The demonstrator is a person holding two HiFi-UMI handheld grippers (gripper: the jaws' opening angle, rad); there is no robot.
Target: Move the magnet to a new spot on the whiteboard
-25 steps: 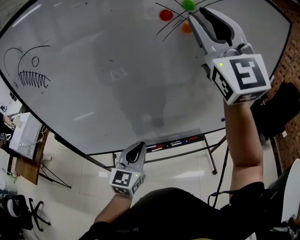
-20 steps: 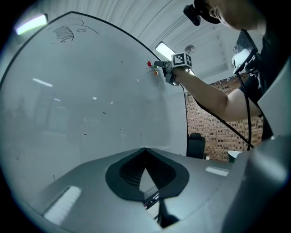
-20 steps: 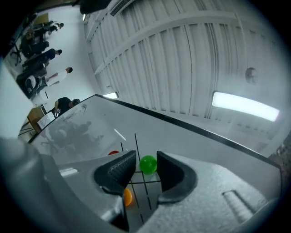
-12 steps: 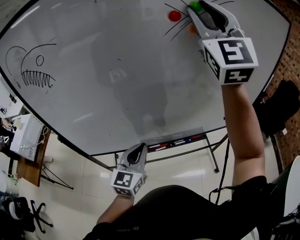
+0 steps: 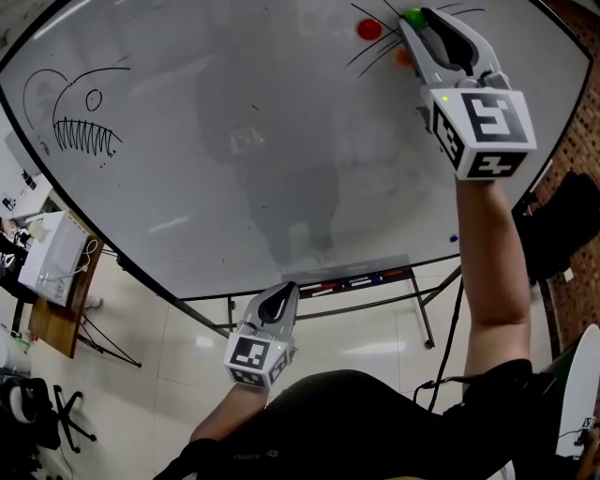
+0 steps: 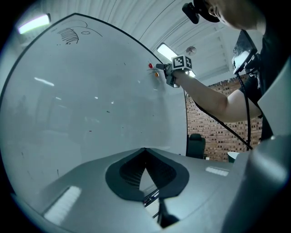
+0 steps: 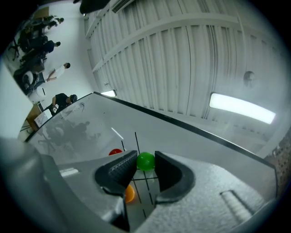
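Observation:
On the whiteboard (image 5: 234, 169), near its top right, a green magnet (image 5: 411, 17) (image 7: 146, 161) sits on drawn black lines. My right gripper (image 5: 419, 19) (image 7: 145, 162) reaches up to it; its jaws have just been closing and now stand on either side of the green magnet, touching it. A red magnet (image 5: 369, 29) (image 7: 115, 152) lies just left of it, and an orange magnet (image 5: 403, 56) (image 7: 129, 194) below, partly behind the jaw. My left gripper (image 5: 281, 295) (image 6: 144, 149) is held low in front of the board, shut and empty.
A fish sketch (image 5: 80, 117) is drawn at the board's left. The marker tray (image 5: 352, 283) runs along the bottom edge. A desk with a white box (image 5: 52, 258) stands at the left, a black chair (image 5: 562, 225) by the brick wall at the right.
My right gripper has moved up from beside the orange magnet to the green one, which now sits between its jaws. The left gripper has stayed where it was.

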